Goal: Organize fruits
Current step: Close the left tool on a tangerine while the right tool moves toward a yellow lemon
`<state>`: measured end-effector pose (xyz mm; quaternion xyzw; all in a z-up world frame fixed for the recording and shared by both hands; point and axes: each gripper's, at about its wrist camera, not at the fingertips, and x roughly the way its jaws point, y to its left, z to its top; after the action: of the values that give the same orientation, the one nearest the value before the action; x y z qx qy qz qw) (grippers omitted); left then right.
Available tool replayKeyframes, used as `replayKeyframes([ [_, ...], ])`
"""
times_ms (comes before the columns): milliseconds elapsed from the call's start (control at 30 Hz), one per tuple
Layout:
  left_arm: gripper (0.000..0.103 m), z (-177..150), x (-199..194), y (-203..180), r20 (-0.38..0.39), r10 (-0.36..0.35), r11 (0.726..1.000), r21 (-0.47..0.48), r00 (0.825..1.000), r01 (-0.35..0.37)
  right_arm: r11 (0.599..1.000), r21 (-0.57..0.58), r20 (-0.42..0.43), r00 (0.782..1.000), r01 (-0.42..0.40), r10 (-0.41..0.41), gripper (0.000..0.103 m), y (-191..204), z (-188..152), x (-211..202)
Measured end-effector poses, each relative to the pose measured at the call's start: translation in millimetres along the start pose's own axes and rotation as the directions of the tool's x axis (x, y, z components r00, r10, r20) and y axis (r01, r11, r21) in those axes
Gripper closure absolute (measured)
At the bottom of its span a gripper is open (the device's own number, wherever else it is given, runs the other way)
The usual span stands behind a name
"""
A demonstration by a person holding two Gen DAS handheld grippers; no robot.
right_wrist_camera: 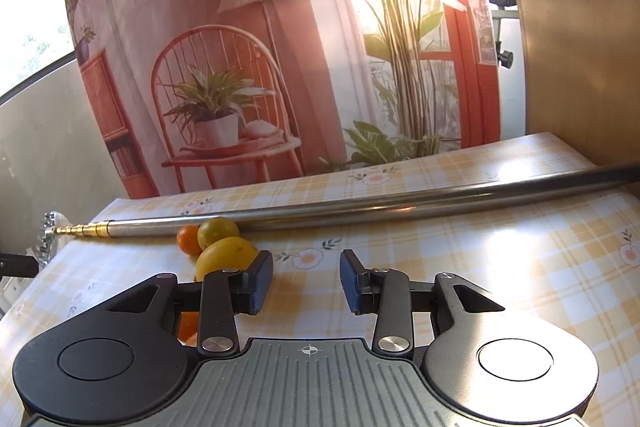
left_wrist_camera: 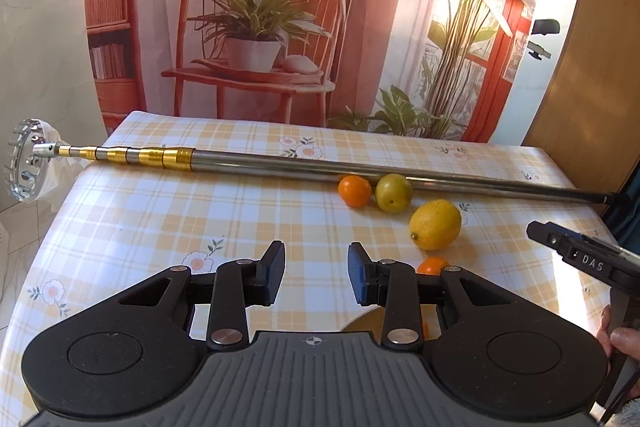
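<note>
On the checked tablecloth lie a small orange point(left_wrist_camera: 354, 190), a yellow-green citrus point(left_wrist_camera: 393, 193) and a lemon point(left_wrist_camera: 435, 224), all right of centre in the left wrist view. Another orange point(left_wrist_camera: 433, 265) is partly hidden behind my right finger there. My left gripper point(left_wrist_camera: 316, 275) is open, empty, hovering short of the fruit. The right wrist view shows the lemon point(right_wrist_camera: 226, 257), green citrus point(right_wrist_camera: 218, 231) and orange point(right_wrist_camera: 189, 239) to the left. My right gripper point(right_wrist_camera: 306, 281) is open and empty, right of the lemon. An orange point(right_wrist_camera: 188, 327) peeks under its left linkage.
A long telescopic metal pole point(left_wrist_camera: 304, 163) with a toothed picker head point(left_wrist_camera: 24, 159) lies across the table behind the fruit. The other gripper point(left_wrist_camera: 580, 259) and a hand point(left_wrist_camera: 624, 341) enter at the right. A printed backdrop point(left_wrist_camera: 280, 11) hangs behind; a wooden panel point(right_wrist_camera: 580, 27) stands right.
</note>
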<state>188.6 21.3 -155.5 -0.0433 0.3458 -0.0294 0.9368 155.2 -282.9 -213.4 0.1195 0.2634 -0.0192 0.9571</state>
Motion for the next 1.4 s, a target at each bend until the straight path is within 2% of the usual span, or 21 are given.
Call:
replayKeyframes([
  [100, 0.067, 10, 3, -4, 0.011, -0.028, 1.000, -0.014, 1.000, 0.028, 1.000, 0.007, 0.009, 1.000, 0.005, -0.005, 0.064, -8, -1, 10],
  [333, 0.067, 17, 17, -22, -0.005, -0.052, 0.998, 0.031, 0.999, 0.052, 0.999, 0.043, 0.021, 1.000, -0.019, 0.018, 0.064, -18, -17, 19],
  [467, 0.067, 15, 30, -31, -0.044, -0.079, 0.995, 0.055, 0.996, 0.082, 0.999, 0.037, -0.003, 1.000, -0.021, 0.021, 0.064, -18, -26, 23],
  [600, 0.067, 10, 46, -45, -0.094, -0.101, 0.989, 0.102, 0.990, 0.111, 0.999, 0.045, -0.025, 1.000, 0.012, -0.011, 0.064, -18, -35, 26],
  [700, 0.067, 6, 62, -54, -0.133, -0.128, 0.985, 0.102, 0.983, 0.142, 0.998, 0.057, -0.022, 1.000, 0.008, -0.006, 0.064, -19, -36, 25],
  [867, 0.067, 7, 94, -59, -0.217, -0.205, 0.979, -0.034, 0.954, 0.202, 0.998, 0.059, -0.029, 1.000, -0.004, 0.005, 0.064, -21, -37, 26],
  [967, 0.065, 10, 109, -61, -0.270, -0.180, 0.982, -0.109, 0.946, 0.156, 0.998, 0.065, -0.027, 1.000, -0.015, 0.016, 0.064, -22, -36, 26],
  [1033, 0.058, 11, 116, -56, -0.286, -0.176, 0.976, -0.178, 0.942, 0.129, 0.997, 0.069, -0.025, 0.999, -0.022, 0.024, 0.064, -24, -36, 26],
  [1133, 0.058, 11, 125, -52, -0.304, -0.201, 0.961, -0.248, 0.931, 0.126, 0.997, 0.068, -0.031, 0.999, -0.027, 0.029, 0.064, -25, -36, 27],
  [1400, 0.058, 3, 144, -53, -0.351, -0.255, 0.932, -0.338, 0.901, 0.132, 0.997, 0.068, -0.029, 0.999, -0.036, 0.038, 0.064, -25, -36, 27],
])
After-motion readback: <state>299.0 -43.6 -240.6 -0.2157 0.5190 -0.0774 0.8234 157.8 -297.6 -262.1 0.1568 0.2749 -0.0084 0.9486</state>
